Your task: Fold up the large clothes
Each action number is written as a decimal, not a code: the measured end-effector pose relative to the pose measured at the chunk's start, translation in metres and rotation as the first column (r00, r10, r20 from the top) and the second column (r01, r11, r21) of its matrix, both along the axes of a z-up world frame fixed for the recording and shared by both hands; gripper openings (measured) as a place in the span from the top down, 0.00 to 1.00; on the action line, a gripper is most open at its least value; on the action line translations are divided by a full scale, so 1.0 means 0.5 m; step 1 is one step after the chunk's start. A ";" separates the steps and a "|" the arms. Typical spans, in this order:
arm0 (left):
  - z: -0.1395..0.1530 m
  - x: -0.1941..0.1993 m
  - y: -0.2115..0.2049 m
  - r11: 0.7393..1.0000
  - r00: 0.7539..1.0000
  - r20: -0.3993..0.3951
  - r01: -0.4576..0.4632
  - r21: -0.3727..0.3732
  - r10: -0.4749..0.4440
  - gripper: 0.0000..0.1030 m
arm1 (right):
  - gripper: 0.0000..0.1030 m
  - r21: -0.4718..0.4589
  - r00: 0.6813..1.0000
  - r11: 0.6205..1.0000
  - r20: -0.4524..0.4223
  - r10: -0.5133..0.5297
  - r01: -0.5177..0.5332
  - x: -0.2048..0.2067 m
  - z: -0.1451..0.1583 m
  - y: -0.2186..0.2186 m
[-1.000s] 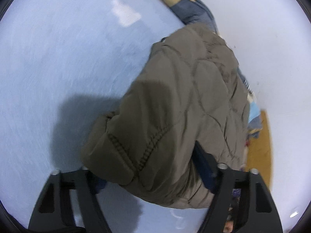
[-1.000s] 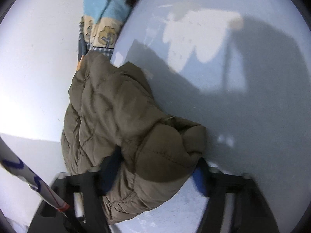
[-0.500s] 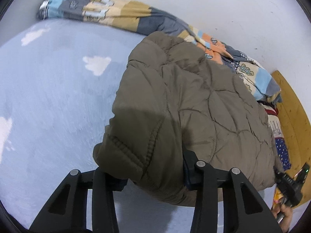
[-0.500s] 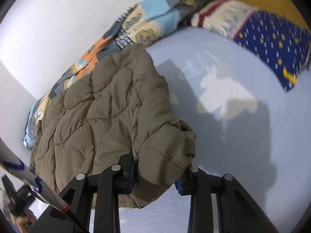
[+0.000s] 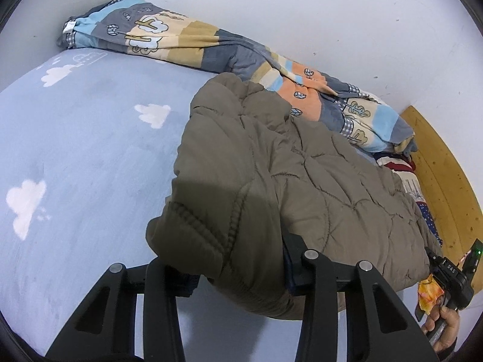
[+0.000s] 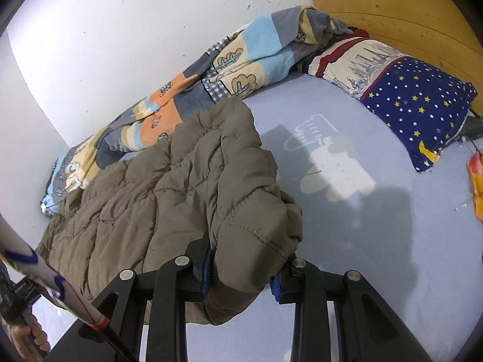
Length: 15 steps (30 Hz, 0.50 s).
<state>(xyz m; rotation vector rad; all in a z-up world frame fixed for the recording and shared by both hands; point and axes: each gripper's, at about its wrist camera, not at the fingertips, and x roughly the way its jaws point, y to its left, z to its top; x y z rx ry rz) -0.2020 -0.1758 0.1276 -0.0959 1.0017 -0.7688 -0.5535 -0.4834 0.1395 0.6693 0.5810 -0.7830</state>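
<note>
Since a second ago both hand-held grippers have narrowed onto the jacket and lifted its near edge; views now tilt up to show wall and headboard.

Left hand-held gripper point(image 5: 238, 267): jaws pinched on a thick fold at the hem corner of the olive quilted jacket point(image 5: 289, 181). Right hand-held gripper point(image 6: 244, 274): clamped on the other near corner of the jacket, blue pads pressing the fabric. The jacket's near edge is raised off the blue bed sheet point(image 5: 75, 157); the rest lies on the bed, far end touching the patchwork quilt point(image 5: 193, 42) bunched along the white wall point(image 5: 302, 15).

Nothing blocks either gripper; open sheet lies beside the jacket on both sides.

Left view only: cloud prints on the sheet, the person's right hand point(image 5: 443, 328) on the other gripper's handle at the lower right edge. Right view only: star-print pillow point(image 6: 416, 105) against the wooden headboard point(image 6: 392, 3), an orange-yellow item point(image 6: 477, 181) at the right edge, and the person's left hand point(image 6: 30, 338) at lower left.
</note>
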 end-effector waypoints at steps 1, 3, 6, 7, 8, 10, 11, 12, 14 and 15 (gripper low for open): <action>0.001 -0.007 0.011 1.000 1.000 -0.003 -0.006 -0.006 0.006 0.60 | 0.69 -0.002 1.000 1.000 0.003 0.002 -0.002 -0.007 0.004 0.009; 0.000 -0.021 0.029 1.000 1.000 -0.006 -0.014 -0.006 0.014 0.60 | 0.69 0.002 1.000 1.000 0.007 0.002 -0.002 -0.021 0.007 0.030; -0.024 -0.039 0.056 1.000 0.999 -0.034 -0.031 0.002 0.031 0.60 | 0.69 0.033 1.000 0.999 0.018 -0.008 0.007 -0.045 -0.008 0.054; -0.032 -0.045 0.064 0.999 0.998 -0.044 -0.036 0.007 0.037 0.60 | 0.69 0.055 1.000 0.998 0.019 -0.014 0.013 -0.054 -0.019 0.059; -0.039 -0.049 0.070 0.999 0.998 -0.054 -0.040 0.009 0.041 0.59 | 0.69 0.077 1.000 0.997 0.017 -0.020 0.019 -0.060 -0.031 0.063; -0.062 -0.057 0.081 0.999 0.996 -0.079 -0.051 0.008 0.052 0.57 | 0.69 0.107 1.000 0.994 0.005 -0.031 0.030 -0.066 -0.054 0.065; -0.077 -0.060 0.085 0.998 0.994 -0.091 -0.054 0.010 0.055 0.55 | 0.69 0.119 0.999 0.992 0.000 -0.034 0.034 -0.067 -0.064 0.064; -0.089 -0.061 0.089 0.998 0.992 -0.109 -0.065 0.009 0.066 0.52 | 0.69 0.145 0.999 0.989 -0.001 -0.045 0.044 -0.070 -0.081 0.059; -0.117 -0.056 0.102 0.995 0.980 -0.173 -0.098 -0.009 0.095 0.45 | 0.67 0.194 0.998 0.979 -0.002 -0.060 0.059 -0.077 -0.108 0.049; -0.129 -0.052 0.111 0.993 0.974 -0.201 -0.114 -0.022 0.107 0.40 | 0.65 0.220 0.998 0.973 -0.005 -0.068 0.068 -0.079 -0.126 0.046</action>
